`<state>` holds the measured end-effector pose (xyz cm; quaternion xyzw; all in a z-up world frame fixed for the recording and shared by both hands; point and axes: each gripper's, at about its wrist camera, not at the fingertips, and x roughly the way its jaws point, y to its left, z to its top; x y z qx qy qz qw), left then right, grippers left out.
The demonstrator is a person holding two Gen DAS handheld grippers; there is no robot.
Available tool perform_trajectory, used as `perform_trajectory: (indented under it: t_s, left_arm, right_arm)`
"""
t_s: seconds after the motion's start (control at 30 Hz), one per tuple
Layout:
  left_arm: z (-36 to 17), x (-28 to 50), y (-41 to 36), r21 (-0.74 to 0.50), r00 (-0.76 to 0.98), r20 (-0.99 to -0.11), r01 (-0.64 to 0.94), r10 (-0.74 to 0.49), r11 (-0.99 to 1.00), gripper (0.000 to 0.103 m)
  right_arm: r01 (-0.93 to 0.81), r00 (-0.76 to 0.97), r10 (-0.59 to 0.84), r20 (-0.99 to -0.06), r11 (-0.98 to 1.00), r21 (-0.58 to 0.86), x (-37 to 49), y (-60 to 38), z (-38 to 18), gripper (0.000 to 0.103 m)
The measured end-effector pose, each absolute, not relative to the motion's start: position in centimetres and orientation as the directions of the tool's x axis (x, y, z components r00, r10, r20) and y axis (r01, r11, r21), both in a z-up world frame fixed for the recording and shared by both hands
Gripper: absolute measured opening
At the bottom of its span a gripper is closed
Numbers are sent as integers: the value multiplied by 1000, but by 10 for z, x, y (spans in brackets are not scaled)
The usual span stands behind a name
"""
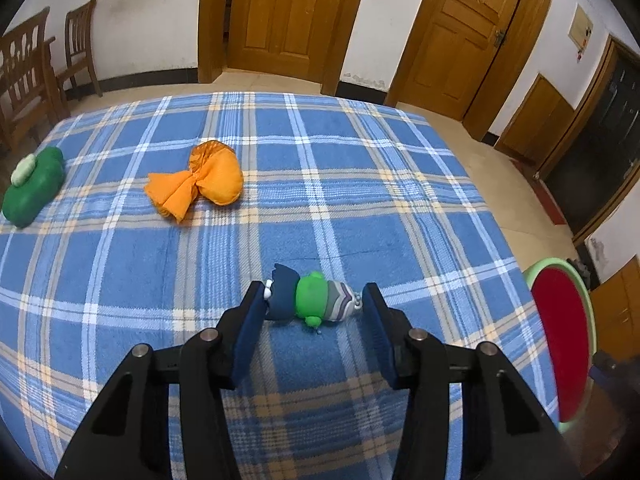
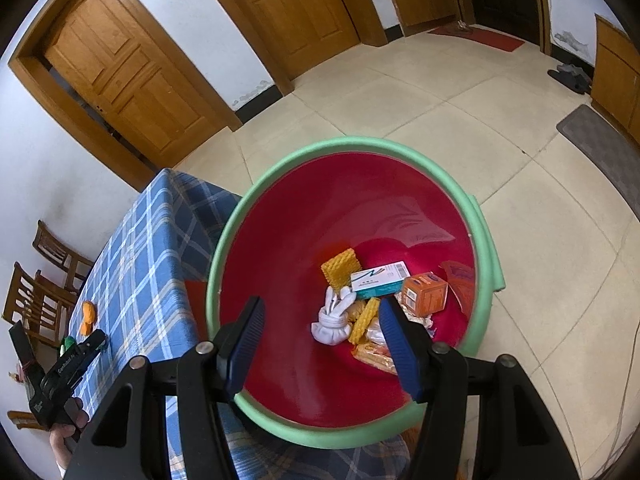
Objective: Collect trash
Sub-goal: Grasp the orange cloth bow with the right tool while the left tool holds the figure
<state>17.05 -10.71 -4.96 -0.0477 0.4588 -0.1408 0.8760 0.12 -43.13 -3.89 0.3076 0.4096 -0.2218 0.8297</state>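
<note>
Straddling a small blue, green and striped soft toy (image 1: 310, 300) at lower centre of the left wrist view, the left claw (image 1: 314, 302) stands wide open and empty, low over the blue plaid tabletop (image 1: 360, 200); the toy's long axis runs crosswise between the fingers. An orange cloth bundle (image 1: 200, 178) lies farther off, upper left. In the right wrist view, the right claw (image 2: 320, 320), also open and empty, hangs above the red, green-rimmed bin (image 2: 280, 240) holding a white sock bundle (image 2: 334, 322) and small boxes (image 2: 380, 280).
</note>
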Motion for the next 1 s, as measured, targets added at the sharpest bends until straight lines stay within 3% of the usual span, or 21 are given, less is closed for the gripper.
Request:
perform_trajectory:
  t_s: [1.0]
  left_arm:
    - [7,140,-21,-251,663,-705,97,-251,963,50]
  right_arm:
    - [314,633,14,-774,909,274,87,-320,15,62]
